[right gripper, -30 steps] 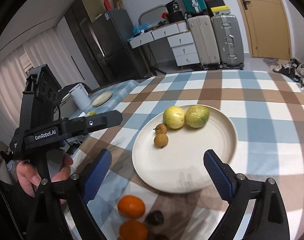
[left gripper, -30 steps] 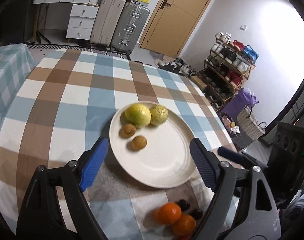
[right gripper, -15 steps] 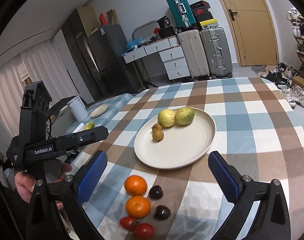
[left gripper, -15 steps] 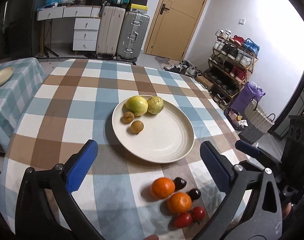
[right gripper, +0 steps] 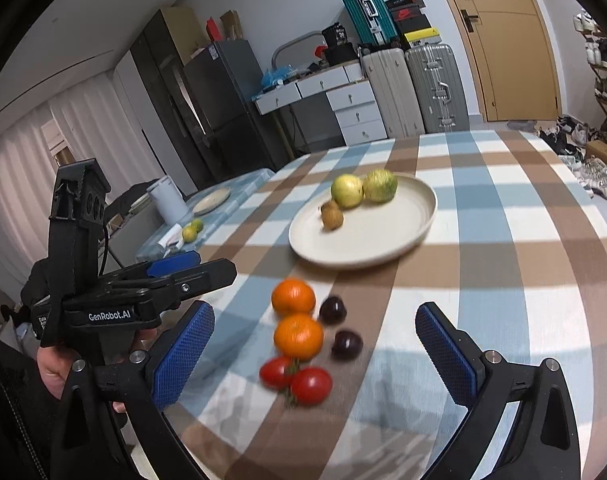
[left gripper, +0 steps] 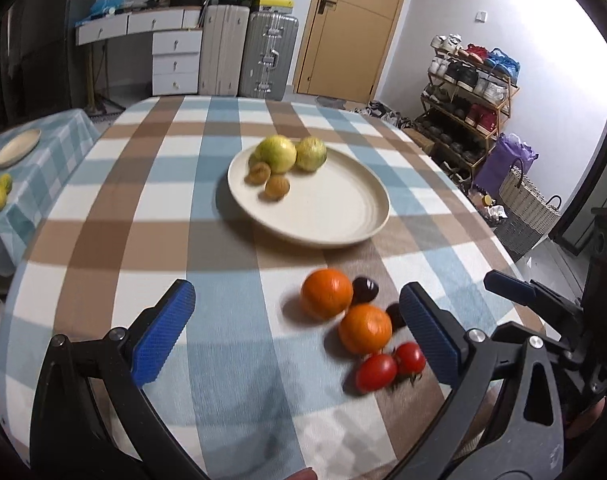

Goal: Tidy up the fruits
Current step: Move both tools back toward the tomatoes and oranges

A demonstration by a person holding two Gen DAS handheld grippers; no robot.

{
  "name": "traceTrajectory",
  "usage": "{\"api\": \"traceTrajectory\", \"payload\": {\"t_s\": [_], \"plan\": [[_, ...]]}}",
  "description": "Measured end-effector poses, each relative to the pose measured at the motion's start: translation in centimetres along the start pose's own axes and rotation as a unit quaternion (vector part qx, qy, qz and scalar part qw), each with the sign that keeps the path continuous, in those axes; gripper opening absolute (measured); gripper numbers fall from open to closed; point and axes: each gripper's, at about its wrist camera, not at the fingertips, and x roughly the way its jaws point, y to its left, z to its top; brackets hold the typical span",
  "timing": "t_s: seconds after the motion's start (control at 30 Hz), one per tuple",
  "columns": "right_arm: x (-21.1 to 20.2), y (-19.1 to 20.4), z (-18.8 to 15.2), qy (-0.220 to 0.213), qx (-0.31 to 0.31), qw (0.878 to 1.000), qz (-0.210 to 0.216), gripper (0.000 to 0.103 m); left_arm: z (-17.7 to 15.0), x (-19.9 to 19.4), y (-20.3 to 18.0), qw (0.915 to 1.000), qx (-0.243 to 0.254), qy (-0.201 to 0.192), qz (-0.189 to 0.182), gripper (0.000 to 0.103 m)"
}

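Both grippers stood wide open and empty, left gripper (left gripper: 297,330) and right gripper (right gripper: 315,356), presumably readied for a pickup. Four fruits lay grouped on the plate (left gripper: 343,216); oranges (right gripper: 293,296), dark fruits (right gripper: 332,309) and tomatoes (right gripper: 310,385) remained on the tablecloth (left gripper: 151,208) just short of it.

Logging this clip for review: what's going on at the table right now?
A person holds a hand-held gripper in each hand over a checked table. The left hand-held gripper and right hand-held gripper are both open and empty. The plate holds two yellow-green fruits and two small brown ones. Oranges, dark fruits and tomatoes lie on the cloth.
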Motion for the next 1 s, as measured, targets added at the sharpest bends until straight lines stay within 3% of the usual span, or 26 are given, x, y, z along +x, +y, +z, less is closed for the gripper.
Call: {"api": "traceTrajectory", "payload": {"t_s": [0.37, 0.67, 1.0], "plan": [[0.4, 0.3, -3.8, 0.029, 0.012, 0.999, 0.020, 0.103, -3.7, 0.7, 1.0, 0.9995, -0.023, 0.020, 0.005, 0.102], [1.8, 0.5, -4.7, 0.050, 0.004, 0.998, 0.031, 0.102, -5.3, 1.5, 0.9, 0.9991, -0.028, 0.031, 0.003, 0.102], [3.3, 0.5, -4.8, 0.070, -0.004, 0.997, 0.037, 0.080, -4.8, 1.4, 2.5, 0.9984, -0.049, 0.028, 0.001, 0.102]]}}
